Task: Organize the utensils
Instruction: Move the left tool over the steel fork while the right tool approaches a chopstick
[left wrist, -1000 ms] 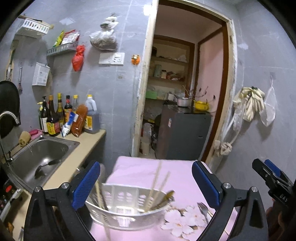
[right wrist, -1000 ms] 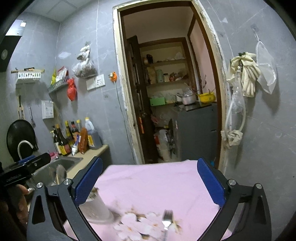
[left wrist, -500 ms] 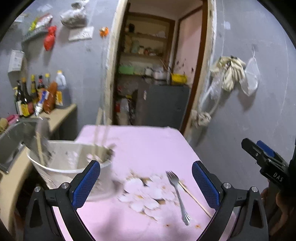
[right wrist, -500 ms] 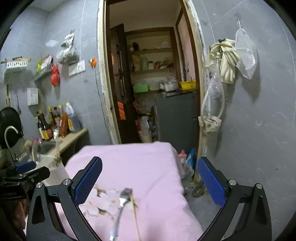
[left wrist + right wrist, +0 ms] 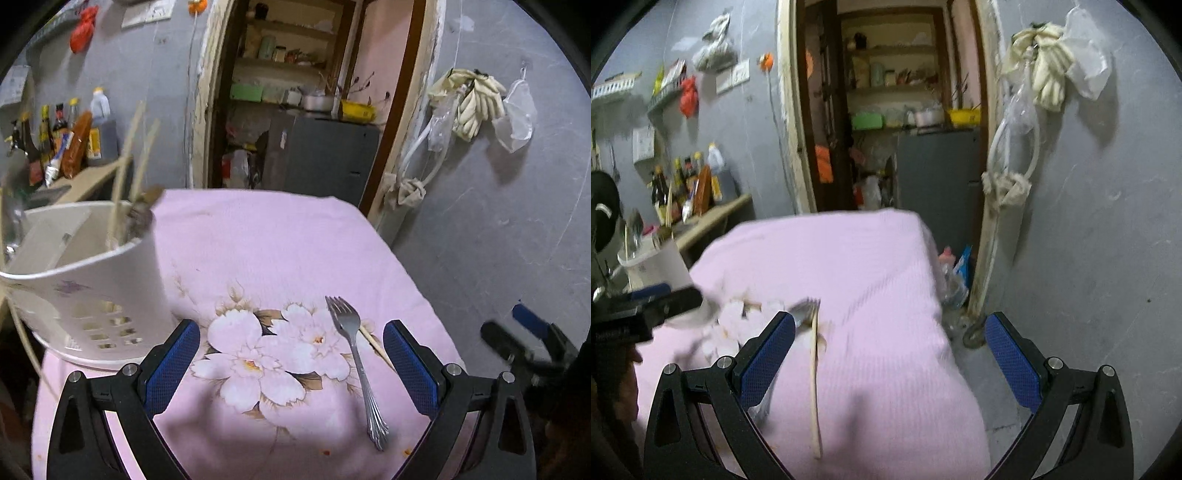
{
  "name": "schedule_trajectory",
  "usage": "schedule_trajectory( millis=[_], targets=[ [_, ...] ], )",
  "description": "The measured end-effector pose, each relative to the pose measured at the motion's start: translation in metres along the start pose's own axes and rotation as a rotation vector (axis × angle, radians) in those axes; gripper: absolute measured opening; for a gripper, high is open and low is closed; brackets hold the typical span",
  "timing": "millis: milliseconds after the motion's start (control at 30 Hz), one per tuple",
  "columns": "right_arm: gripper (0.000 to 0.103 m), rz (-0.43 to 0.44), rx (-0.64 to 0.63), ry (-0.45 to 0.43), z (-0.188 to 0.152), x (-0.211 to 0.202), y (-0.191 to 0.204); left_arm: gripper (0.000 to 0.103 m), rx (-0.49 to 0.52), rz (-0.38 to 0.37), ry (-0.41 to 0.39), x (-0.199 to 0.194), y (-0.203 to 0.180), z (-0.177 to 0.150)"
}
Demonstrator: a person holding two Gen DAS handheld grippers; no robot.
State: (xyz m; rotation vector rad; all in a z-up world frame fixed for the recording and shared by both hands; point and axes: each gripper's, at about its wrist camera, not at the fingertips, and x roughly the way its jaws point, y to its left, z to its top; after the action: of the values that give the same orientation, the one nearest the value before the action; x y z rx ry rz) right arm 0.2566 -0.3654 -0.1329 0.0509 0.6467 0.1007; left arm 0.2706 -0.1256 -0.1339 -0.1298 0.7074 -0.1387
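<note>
A metal fork (image 5: 356, 363) lies on the pink flowered cloth (image 5: 266, 251), with a wooden chopstick (image 5: 375, 345) beside it on the right. A white utensil basket (image 5: 92, 280) with chopsticks and cutlery standing in it sits at the cloth's left. My left gripper (image 5: 291, 365) is open and empty, low over the cloth with the fork between its fingers. My right gripper (image 5: 890, 360) is open and empty, over the cloth's right side. In the right wrist view the fork (image 5: 805, 312) and chopstick (image 5: 814, 384) lie by its left finger, and the basket (image 5: 653, 266) stands far left.
A counter with a sink and sauce bottles (image 5: 62, 144) runs along the left wall. An open doorway (image 5: 295, 110) with a grey cabinet lies behind the table. A grey wall with hanging gloves (image 5: 472, 103) is at the right. The cloth's right edge (image 5: 945, 332) drops to the floor.
Both grippers have swung right and tilted down toward the cloth. The fork and chopstick now lie between the left gripper's fingers; the basket has shifted to the left of view.
</note>
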Motion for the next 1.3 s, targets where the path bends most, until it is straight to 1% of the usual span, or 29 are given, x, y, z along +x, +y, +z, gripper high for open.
schedule_trajectory(
  millis=[33, 200, 233, 267, 300, 367, 433, 500, 567, 633, 733, 800, 833, 867, 900, 933, 967, 1000, 1133, 1300],
  targets=[
    [0.101, 0.0, 0.0, 0.0, 0.0, 0.0, 0.0, 0.1, 0.005, -0.006, 0.014, 0.007, -0.001, 0.0],
    [0.101, 0.021, -0.062, 0.109, -0.015, 0.026, 0.011, 0.1, 0.027, -0.044, 0.089, 0.037, -0.004, -0.003],
    [0.1, 0.03, -0.062, 0.119, -0.016, 0.027, 0.012, 0.1, 0.028, -0.049, 0.097, 0.041, -0.004, -0.003],
    [0.1, 0.04, -0.06, 0.13, -0.018, 0.03, 0.014, 0.099, 0.028, -0.058, 0.102, 0.044, -0.003, -0.003],
    [0.096, 0.048, -0.061, 0.136, -0.019, 0.031, 0.015, 0.098, 0.027, -0.068, 0.107, 0.047, -0.003, -0.003],
    [0.088, 0.065, -0.066, 0.15, -0.02, 0.035, 0.017, 0.092, 0.025, -0.086, 0.124, 0.054, -0.003, -0.002],
    [0.085, 0.086, -0.069, 0.174, -0.021, 0.043, 0.02, 0.085, 0.022, -0.101, 0.149, 0.061, -0.003, -0.002],
    [0.075, 0.102, -0.07, 0.2, -0.022, 0.052, 0.022, 0.08, 0.012, -0.12, 0.166, 0.067, -0.003, -0.001],
    [0.072, 0.119, -0.07, 0.222, -0.022, 0.059, 0.023, 0.076, 0.003, -0.138, 0.178, 0.072, -0.002, -0.001],
    [0.072, 0.139, -0.067, 0.232, -0.021, 0.066, 0.023, 0.072, -0.002, -0.156, 0.191, 0.076, -0.003, 0.0],
    [0.068, 0.168, -0.081, 0.255, -0.019, 0.074, 0.026, 0.067, -0.004, -0.169, 0.206, 0.081, -0.004, 0.001],
    [0.059, 0.18, -0.1, 0.273, -0.019, 0.08, 0.03, 0.065, -0.009, -0.174, 0.212, 0.084, -0.004, 0.003],
    [0.057, 0.182, -0.109, 0.281, -0.018, 0.082, 0.032, 0.064, -0.013, -0.176, 0.215, 0.086, -0.004, 0.003],
    [0.051, 0.181, -0.116, 0.282, -0.018, 0.083, 0.035, 0.064, -0.017, -0.177, 0.218, 0.087, -0.004, 0.004],
    [0.042, 0.176, -0.118, 0.281, -0.017, 0.083, 0.035, 0.063, -0.024, -0.182, 0.221, 0.088, -0.004, 0.004],
    [0.038, 0.162, -0.119, 0.283, -0.016, 0.084, 0.036, 0.062, -0.029, -0.187, 0.224, 0.089, -0.003, 0.005],
    [0.029, 0.14, -0.112, 0.281, -0.016, 0.085, 0.035, 0.061, -0.034, -0.192, 0.228, 0.091, -0.003, 0.005],
    [0.024, 0.125, -0.097, 0.281, -0.015, 0.085, 0.032, 0.06, -0.038, -0.198, 0.233, 0.092, -0.003, 0.005],
    [0.022, 0.07, -0.068, 0.29, -0.015, 0.083, 0.019, 0.059, -0.056, -0.232, 0.26, 0.102, -0.006, 0.007],
    [0.022, 0.084, -0.076, 0.312, -0.013, 0.085, 0.013, 0.052, -0.078, -0.275, 0.299, 0.115, -0.01, 0.008]
  ],
)
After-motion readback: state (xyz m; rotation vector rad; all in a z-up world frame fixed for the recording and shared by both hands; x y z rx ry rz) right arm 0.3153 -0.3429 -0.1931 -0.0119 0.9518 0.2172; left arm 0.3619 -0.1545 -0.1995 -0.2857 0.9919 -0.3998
